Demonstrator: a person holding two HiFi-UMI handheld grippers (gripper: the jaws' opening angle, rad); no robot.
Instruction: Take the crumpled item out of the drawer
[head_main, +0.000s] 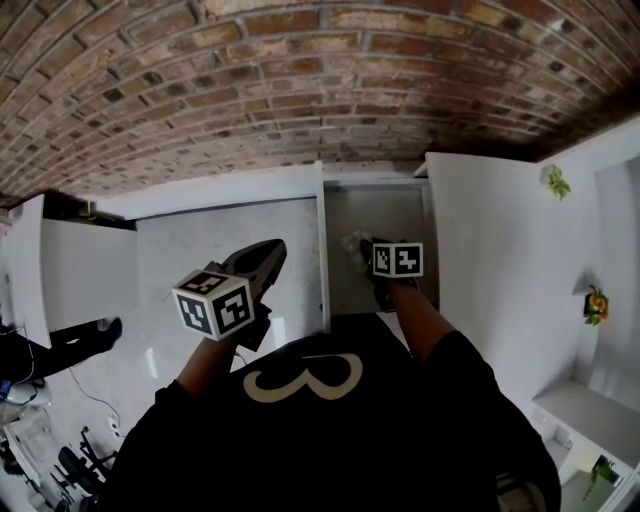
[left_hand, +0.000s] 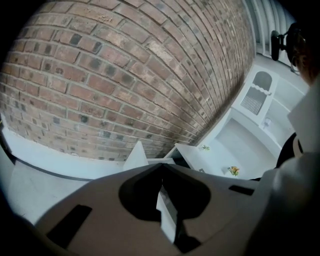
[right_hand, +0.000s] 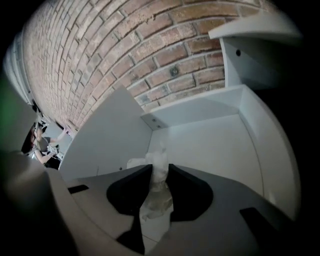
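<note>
The open white drawer lies ahead of me, between two white counters. My right gripper reaches down into it. In the right gripper view, the crumpled item, a pale, translucent wad, is pinched between the two dark jaws of the right gripper and sticks up above their tips. Behind it stand the drawer's white walls. From the head view, a bit of the crumpled item shows just left of the jaws. My left gripper hovers over the left counter, shut and empty; its tips meet.
A brick wall runs along the back. White counters flank the drawer. A white shelf unit with small plants stands to the right. A person's dark sleeve and cables lie at the far left.
</note>
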